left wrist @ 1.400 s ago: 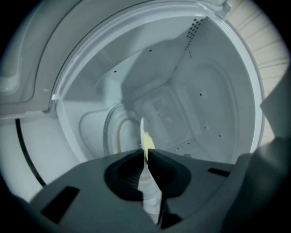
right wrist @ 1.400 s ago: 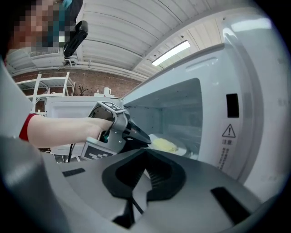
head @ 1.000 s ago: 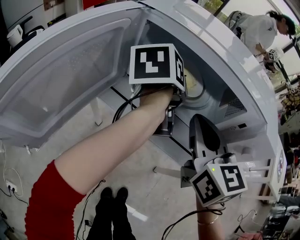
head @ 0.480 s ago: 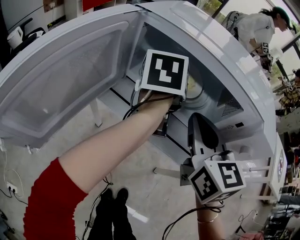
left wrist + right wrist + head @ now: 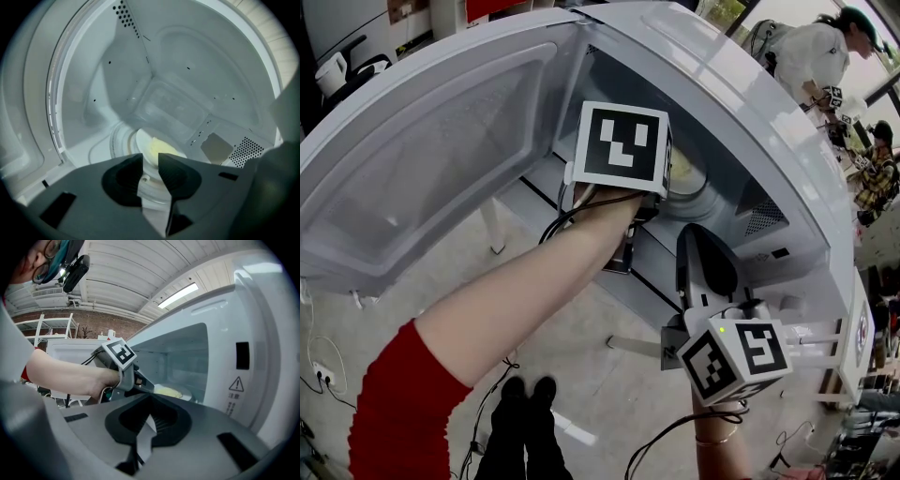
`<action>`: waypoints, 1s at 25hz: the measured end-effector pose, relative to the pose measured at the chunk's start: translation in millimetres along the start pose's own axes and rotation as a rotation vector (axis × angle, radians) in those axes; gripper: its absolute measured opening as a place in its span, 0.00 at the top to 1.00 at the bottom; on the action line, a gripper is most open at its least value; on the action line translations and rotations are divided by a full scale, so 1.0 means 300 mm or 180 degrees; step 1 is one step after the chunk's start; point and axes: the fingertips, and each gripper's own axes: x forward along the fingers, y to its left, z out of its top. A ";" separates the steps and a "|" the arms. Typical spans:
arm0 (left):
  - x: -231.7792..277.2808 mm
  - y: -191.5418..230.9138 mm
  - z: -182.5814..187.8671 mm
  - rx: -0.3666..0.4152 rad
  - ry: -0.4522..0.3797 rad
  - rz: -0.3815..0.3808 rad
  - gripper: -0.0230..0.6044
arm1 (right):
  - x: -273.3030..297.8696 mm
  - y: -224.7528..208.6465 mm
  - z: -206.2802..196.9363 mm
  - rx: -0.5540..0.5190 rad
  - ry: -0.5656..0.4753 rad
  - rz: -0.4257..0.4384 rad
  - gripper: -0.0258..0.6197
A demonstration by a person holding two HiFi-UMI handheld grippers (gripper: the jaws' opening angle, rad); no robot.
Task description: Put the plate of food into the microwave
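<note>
The white microwave (image 5: 750,122) stands with its door (image 5: 422,159) swung wide to the left. Inside, a white plate (image 5: 142,142) with pale yellow food (image 5: 161,149) lies on the turntable; it also shows in the head view (image 5: 689,173) and the right gripper view (image 5: 171,391). My left gripper (image 5: 150,159) reaches into the cavity, its jaws close together on the plate's near rim. My right gripper (image 5: 701,246) hovers outside, below the opening. Its jaws are shut with nothing in them (image 5: 149,411).
The open door takes up the space to the left of the cavity. A control panel with a warning label (image 5: 236,385) borders the opening on the right. Black cables (image 5: 558,216) trail from the left gripper. A person (image 5: 811,56) works at the far right.
My left gripper has pushed up and deeper toward the turntable, then eased a little left. The right gripper has barely moved.
</note>
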 end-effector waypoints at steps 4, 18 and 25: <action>0.004 -0.017 -0.034 0.0215 0.0146 0.0004 0.80 | 0.005 -0.002 -0.001 -0.0007 0.0006 0.0005 0.94; -0.145 0.071 0.031 0.0577 -0.0531 -0.0100 0.92 | -0.015 0.073 -0.017 0.0061 -0.0052 0.0003 0.94; -0.465 -0.088 0.033 0.0904 -0.1246 -0.0826 0.95 | -0.209 0.125 0.045 0.0281 -0.0084 0.0235 0.94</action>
